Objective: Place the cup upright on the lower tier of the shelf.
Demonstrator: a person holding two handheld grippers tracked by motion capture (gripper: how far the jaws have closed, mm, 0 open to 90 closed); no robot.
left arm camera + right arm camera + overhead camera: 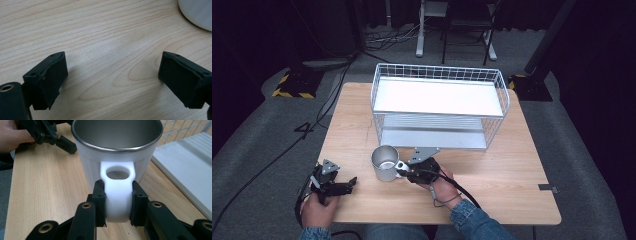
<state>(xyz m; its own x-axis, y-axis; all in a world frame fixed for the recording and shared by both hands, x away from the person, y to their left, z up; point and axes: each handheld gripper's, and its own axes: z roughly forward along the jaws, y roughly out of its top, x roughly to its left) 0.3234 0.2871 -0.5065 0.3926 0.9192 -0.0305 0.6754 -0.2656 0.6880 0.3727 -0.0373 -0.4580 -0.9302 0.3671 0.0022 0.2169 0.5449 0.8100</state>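
Note:
A white mug (384, 162) with a steel inside stands upright on the wooden table (492, 165), near its front middle. My right gripper (404, 171) is beside it on the right, shut on the mug's white handle (118, 192); both black pads (100, 197) press the handle's sides. The mug's open mouth (117, 132) faces up. My left gripper (349, 184) rests low at the table's front left, open, with bare wood between its jaws and a bit of the mug (197, 12) at the far right corner.
A white wire rack (439, 107) with two shelves stands at the table's far half, just behind the mug. Its lower shelf (190, 167) lies to my right gripper's right. Cables trail over the grey floor on the left.

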